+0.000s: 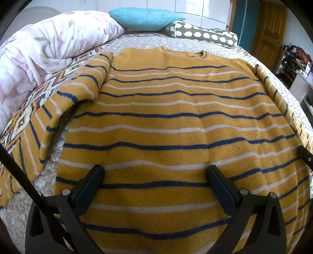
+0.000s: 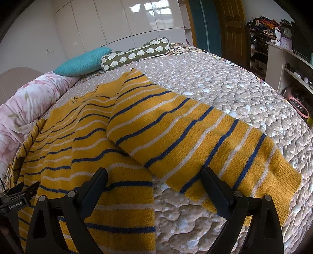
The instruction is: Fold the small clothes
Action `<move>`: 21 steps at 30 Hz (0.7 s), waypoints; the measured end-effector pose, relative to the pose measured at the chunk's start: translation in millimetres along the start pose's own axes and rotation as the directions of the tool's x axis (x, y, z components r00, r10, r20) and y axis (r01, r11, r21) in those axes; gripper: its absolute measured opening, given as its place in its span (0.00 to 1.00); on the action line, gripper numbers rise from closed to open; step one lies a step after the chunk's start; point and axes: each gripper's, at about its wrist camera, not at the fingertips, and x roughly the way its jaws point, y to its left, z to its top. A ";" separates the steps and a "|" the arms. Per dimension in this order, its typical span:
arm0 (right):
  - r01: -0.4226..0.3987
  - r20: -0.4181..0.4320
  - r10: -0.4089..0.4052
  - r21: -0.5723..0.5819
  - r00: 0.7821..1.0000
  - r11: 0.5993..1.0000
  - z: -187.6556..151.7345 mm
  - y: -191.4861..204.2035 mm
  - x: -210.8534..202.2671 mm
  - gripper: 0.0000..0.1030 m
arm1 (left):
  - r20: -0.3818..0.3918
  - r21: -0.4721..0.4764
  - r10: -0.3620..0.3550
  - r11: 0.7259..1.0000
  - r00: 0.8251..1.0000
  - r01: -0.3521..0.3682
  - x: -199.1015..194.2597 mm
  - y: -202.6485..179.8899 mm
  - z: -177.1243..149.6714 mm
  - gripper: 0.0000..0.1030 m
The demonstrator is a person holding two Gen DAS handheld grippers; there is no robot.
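Observation:
A mustard-yellow sweater [image 1: 166, 127] with blue and white stripes lies flat on the bed, neck toward the pillows. Its left sleeve [image 1: 58, 117] spreads out to the left. Its right sleeve [image 2: 195, 140] lies stretched out over the quilt. My left gripper [image 1: 154, 175] is open and empty, hovering over the sweater's lower body. My right gripper [image 2: 154, 177] is open and empty, above the gap between the sweater's body [image 2: 88, 146] and the right sleeve. The left gripper also shows at the left edge of the right wrist view [image 2: 17, 193].
The bed has a grey dotted quilt [image 2: 225, 82]. A rolled floral blanket [image 1: 43, 48] lies at the left. A teal pillow [image 1: 146, 17] and a patterned bolster [image 1: 205, 35] lie at the head. Shelves [image 2: 283, 64] and a wooden door [image 1: 270, 33] stand to the right.

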 end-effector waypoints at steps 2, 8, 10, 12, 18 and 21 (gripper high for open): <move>0.000 0.000 0.000 0.000 1.000 1.000 0.2 0.6 0.0 0.96 | 0.001 0.000 0.001 1.000 1.000 -0.001 -0.2 -0.4 -0.3 1.00; 0.003 -0.001 -0.003 -0.002 1.000 1.000 0.2 1.2 0.0 0.96 | 0.001 0.000 0.001 1.000 1.000 -0.001 -0.2 -0.9 -0.6 1.00; 0.003 -0.001 -0.003 -0.003 1.000 1.000 -0.2 1.1 -0.2 0.96 | 0.002 0.001 0.000 1.000 1.000 0.000 -0.1 -0.2 -0.6 1.00; 0.002 -0.001 -0.002 -0.002 1.000 1.000 -0.1 0.9 -0.1 0.96 | 0.002 0.001 0.000 1.000 1.000 0.000 -0.2 -0.2 -0.5 1.00; 0.000 0.000 0.000 -0.001 1.000 1.000 0.0 1.4 -0.2 0.96 | 0.002 0.001 0.001 1.000 1.000 -0.001 -0.3 0.1 -0.5 1.00; -0.004 0.001 0.004 0.001 1.000 1.000 -0.1 0.1 -1.0 0.96 | 0.001 0.000 0.001 1.000 1.000 -0.001 0.2 0.0 -0.3 1.00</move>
